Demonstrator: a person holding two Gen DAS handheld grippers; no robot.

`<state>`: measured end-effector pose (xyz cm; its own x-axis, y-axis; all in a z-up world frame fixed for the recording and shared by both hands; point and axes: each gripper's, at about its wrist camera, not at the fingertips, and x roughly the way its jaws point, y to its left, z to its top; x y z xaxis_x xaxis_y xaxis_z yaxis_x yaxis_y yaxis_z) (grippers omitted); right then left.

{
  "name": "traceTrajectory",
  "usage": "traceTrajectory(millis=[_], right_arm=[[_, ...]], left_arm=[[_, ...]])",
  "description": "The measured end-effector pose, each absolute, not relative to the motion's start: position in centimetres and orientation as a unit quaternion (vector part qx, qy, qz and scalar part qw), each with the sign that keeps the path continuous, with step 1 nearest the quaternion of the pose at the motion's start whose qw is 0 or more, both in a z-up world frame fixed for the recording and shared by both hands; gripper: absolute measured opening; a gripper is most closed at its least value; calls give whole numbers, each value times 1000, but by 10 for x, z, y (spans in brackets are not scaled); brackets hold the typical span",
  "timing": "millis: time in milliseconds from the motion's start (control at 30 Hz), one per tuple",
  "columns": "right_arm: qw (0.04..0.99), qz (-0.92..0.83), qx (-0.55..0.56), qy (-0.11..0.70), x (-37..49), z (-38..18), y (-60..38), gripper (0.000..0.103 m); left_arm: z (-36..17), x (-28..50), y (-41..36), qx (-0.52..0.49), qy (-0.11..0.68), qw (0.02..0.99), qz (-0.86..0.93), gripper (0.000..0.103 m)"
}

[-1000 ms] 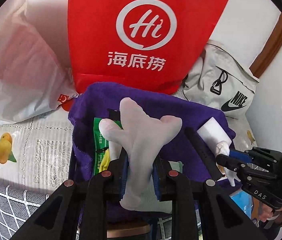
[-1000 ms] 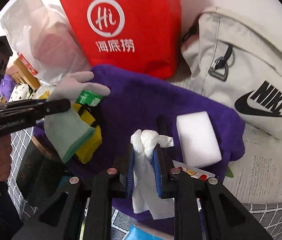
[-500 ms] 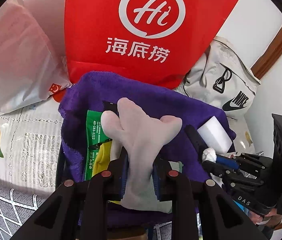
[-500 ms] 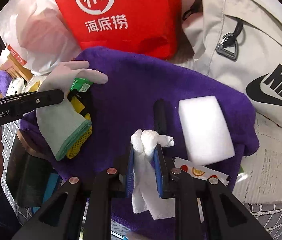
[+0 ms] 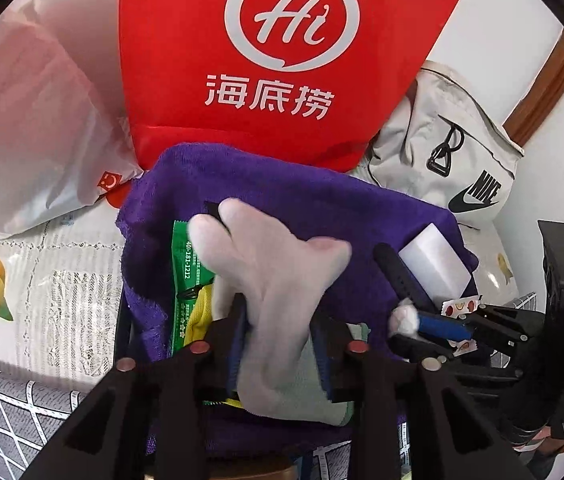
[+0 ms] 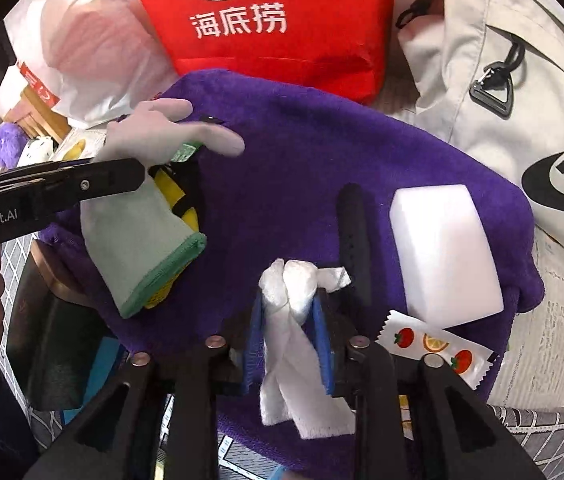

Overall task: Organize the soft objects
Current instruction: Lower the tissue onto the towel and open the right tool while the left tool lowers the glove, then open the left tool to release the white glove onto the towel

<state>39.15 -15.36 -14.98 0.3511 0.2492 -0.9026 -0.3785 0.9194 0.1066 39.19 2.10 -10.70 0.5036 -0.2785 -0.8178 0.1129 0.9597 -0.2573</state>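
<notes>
Jaws on both tongs were opening. Left gripper (image 5: 279, 344) had one glove (image 5: 277, 280) between its pads; right gripper (image 6: 288, 340) had one tissue (image 6: 294, 320), both over the purple towel (image 6: 302, 152). Best to open wide, then lift straight up. One sponge (image 6: 442, 252) lay nearby.

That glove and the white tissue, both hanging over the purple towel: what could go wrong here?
Both sets of jaws are opening. The glove in the left gripper may drop onto the green packet, hiding it. The tissue in the right gripper may cling to a pad, or land on the black strap.
</notes>
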Motion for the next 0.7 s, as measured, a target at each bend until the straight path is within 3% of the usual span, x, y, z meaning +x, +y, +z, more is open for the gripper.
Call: traceTrajectory(millis=[100, 167, 700], right_arm=[[823, 189, -65, 532, 392, -148, -152, 45], [826, 191, -65, 527, 390, -145, -153, 46], [858, 192, -45, 474, 362, -82, -164, 46]], left_arm=[[-104, 391, 23, -90, 481, 864, -116, 50], [-100, 389, 25, -92, 476, 867, -117, 55], [-49, 360, 30, -91, 449, 882, -107, 56]])
